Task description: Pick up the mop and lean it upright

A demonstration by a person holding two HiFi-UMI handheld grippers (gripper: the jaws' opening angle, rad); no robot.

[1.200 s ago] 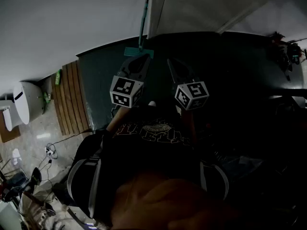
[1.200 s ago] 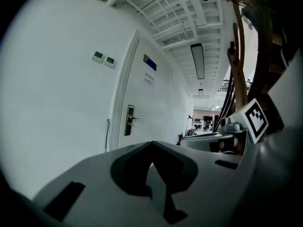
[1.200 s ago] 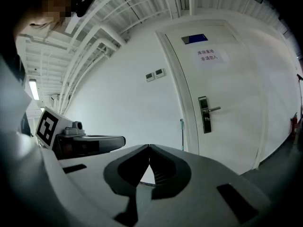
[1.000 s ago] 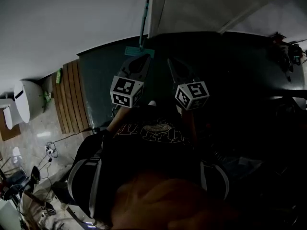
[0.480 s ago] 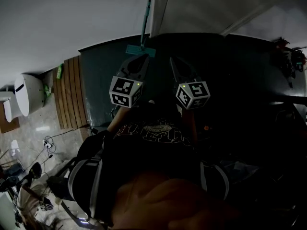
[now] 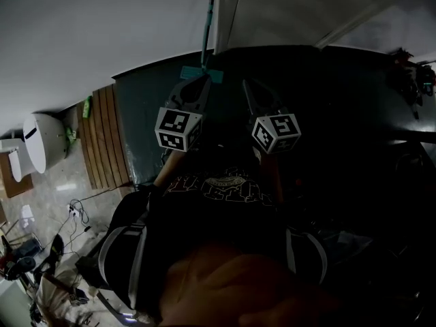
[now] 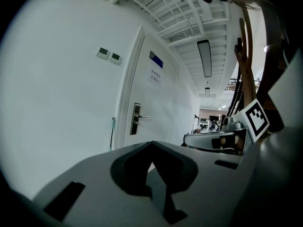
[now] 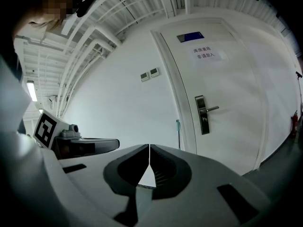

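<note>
**Mop upright against the wall, both grippers closed and empty**

The mop (image 6: pixel 206 29) stands with its long axis vertical. Its teal handle runs straight up the white wall (image 6: pixel 102 26), and its teal head sits at the bottom, at the edge of the dark floor (image 6: pixel 139 121) where floor and wall meet. The handle lies just beside the left edge of the door frame; the door (image 8: pixel 222 89) with its lever handle is to the right of it. In the left gripper view the handle shows as a thin pale-green rod (image 7: pixel 112 134) between the wall and the frame.

The left gripper (image 6: pixel 205 80) and the right gripper (image 6: pixel 246 84) are held side by side in front of the person's chest, both pointing toward the base of the mop and apart from it. Each gripper's jaws are pressed together tip to tip with nothing between them. A strip of wooden slats (image 6: pixel 102 138) lies along the floor's left edge.
</note>
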